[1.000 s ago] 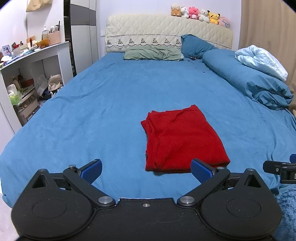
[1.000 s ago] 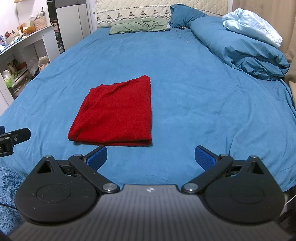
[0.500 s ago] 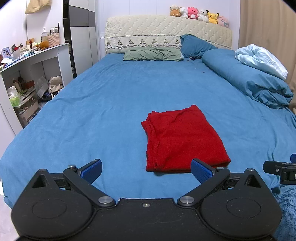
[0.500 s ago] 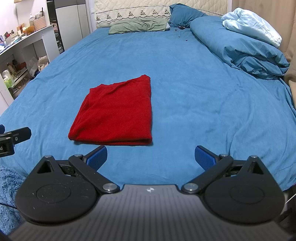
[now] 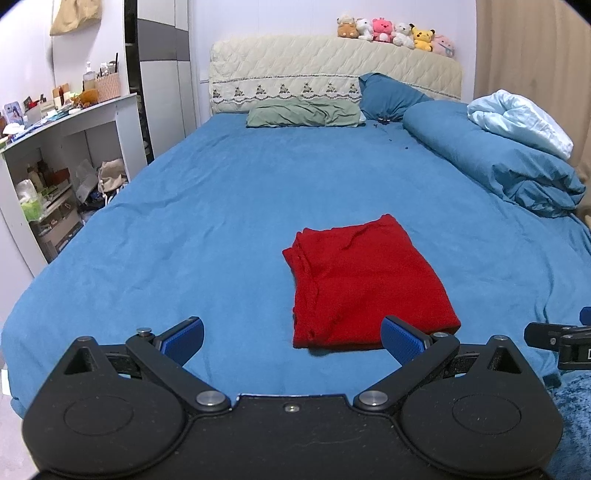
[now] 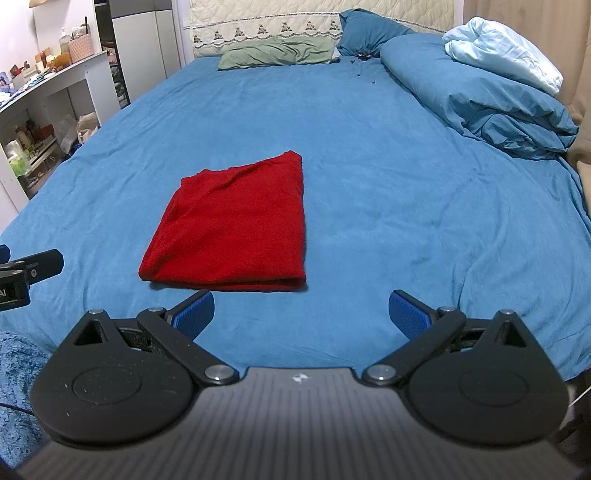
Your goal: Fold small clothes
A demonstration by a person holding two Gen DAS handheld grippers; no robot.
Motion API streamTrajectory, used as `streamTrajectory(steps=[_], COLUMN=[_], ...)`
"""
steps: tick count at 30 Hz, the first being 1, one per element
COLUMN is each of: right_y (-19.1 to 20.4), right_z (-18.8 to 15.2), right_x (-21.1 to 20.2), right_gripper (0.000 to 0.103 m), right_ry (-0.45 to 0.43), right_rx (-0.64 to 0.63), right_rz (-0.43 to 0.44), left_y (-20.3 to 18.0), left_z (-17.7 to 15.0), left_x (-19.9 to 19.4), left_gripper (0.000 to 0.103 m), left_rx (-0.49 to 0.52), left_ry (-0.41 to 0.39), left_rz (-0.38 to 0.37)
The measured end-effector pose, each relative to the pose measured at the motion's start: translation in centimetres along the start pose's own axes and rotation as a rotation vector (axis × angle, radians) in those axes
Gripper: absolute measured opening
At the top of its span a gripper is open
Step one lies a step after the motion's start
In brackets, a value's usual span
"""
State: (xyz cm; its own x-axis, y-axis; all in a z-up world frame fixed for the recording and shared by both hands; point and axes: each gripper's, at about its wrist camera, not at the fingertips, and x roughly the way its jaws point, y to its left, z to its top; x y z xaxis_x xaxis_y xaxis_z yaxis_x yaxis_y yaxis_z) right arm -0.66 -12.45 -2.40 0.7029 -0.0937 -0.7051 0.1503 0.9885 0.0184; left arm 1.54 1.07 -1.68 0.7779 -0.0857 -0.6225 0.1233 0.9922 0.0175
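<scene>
Blue bed (image 5: 229, 206) fills both views; my left gripper (image 5: 291, 341) and right gripper (image 6: 301, 314) hang spread, short of the folded red cloth (image 6: 236, 229). Only the left view shows plush toys (image 5: 395, 31) at upper right.

We see the left gripper (image 5: 291, 341) tipped slightly lower, its view of the bed (image 5: 229, 206) shifting a touch.

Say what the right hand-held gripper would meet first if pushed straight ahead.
Probably bare blue bedsheet: the open right hand-held gripper points just right of the folded red knit garment, though depth is unclear.
</scene>
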Motion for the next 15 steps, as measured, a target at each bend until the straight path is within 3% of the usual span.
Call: streamTrajectory(steps=[15], right_y=[0.21], right_z=[0.43], right_x=[-0.38], right_gripper=[0.103], right_ry=[-0.009], right_rx=[0.002], right_rz=[0.004], left_y=[-0.21], left_z=[0.13], left_x=[-0.18], left_gripper=[0.103], left_rx=[0.015], left_ry=[-0.041], left_rz=[0.019])
